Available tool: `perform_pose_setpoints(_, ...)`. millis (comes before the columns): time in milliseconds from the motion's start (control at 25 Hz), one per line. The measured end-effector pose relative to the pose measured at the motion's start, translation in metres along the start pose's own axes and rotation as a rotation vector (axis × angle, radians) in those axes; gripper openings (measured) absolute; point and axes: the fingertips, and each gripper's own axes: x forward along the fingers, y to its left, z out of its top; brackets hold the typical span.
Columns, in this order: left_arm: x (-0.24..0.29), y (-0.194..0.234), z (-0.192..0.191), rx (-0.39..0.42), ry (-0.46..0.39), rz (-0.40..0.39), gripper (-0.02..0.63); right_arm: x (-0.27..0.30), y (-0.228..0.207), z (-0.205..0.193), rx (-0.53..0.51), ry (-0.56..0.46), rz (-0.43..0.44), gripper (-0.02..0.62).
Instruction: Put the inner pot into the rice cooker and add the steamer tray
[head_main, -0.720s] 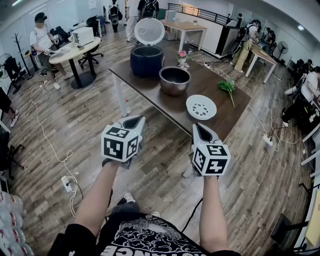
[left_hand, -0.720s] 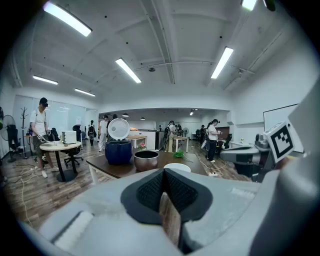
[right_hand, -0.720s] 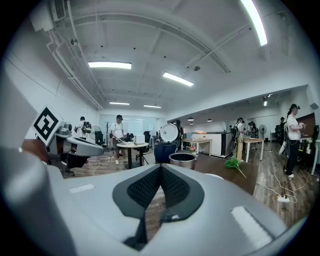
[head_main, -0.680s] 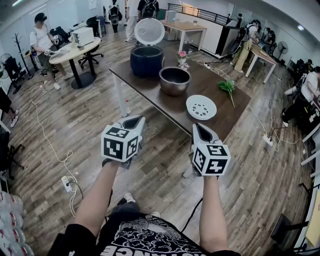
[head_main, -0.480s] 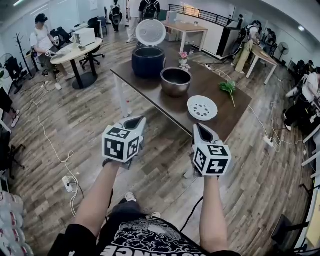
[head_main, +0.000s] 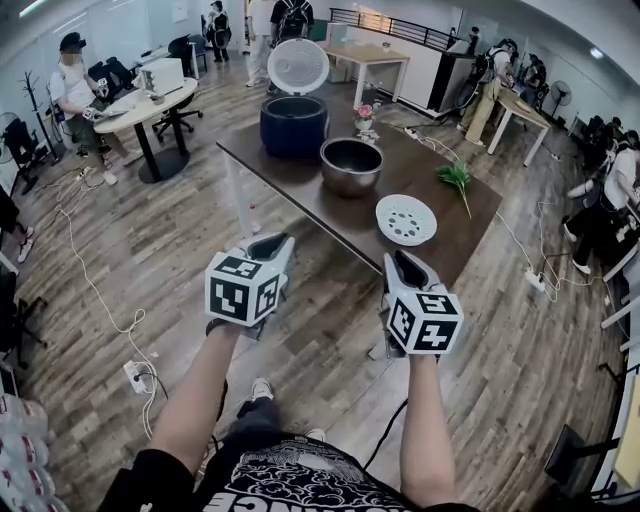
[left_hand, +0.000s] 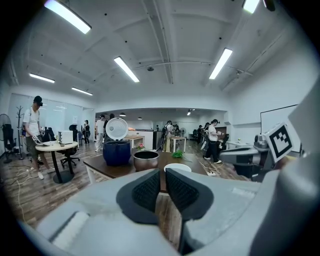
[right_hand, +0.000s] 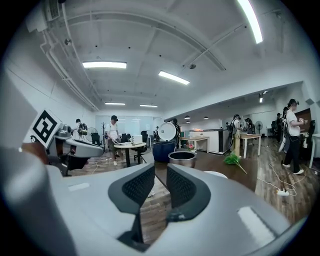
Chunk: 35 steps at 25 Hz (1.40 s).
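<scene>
The dark blue rice cooker (head_main: 293, 122) stands with its white lid (head_main: 298, 65) up at the far end of the brown table (head_main: 430, 165). The steel inner pot (head_main: 351, 165) sits on the table beside it. The white perforated steamer tray (head_main: 405, 219) lies nearer to me. Both grippers hang over the wooden floor, well short of the table. My left gripper (head_main: 268, 246) is shut and empty. My right gripper (head_main: 400, 262) shows a narrow slit between its pads, with nothing in it. The right gripper view has the pot (right_hand: 181, 158) straight ahead.
A green leafy bunch (head_main: 457, 175) and a small flower pot (head_main: 365, 110) also rest on the table. A round table (head_main: 150, 100) with a seated person is at the far left. Cables and a power strip (head_main: 135, 375) lie on the floor. Several people stand behind.
The head view has drifted slightly, so the table sits a touch lower in it. Both grippers hold the same place and the same jaw stance.
</scene>
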Motion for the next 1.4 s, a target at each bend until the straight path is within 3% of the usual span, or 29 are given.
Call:
perform_pose_setpoints(560,0.040,0.073,0.008,-0.019,0.037,-0.032,0.136,0.075,0.016,0.004,0.037,0.054,0.001,0.203)
perform_pose_setpoints(1040,0.077,0.155,0.029,-0.047,0.023,-0.068,0.249,0.149,0.031,0.024,0.069,0.049,-0.051,0.310)
perform_pose_setpoints(1400,0.110,0.185,0.037,-0.067,0.027,-0.144,0.308,0.176,0.032,0.032,0.095,0.061,-0.110,0.380)
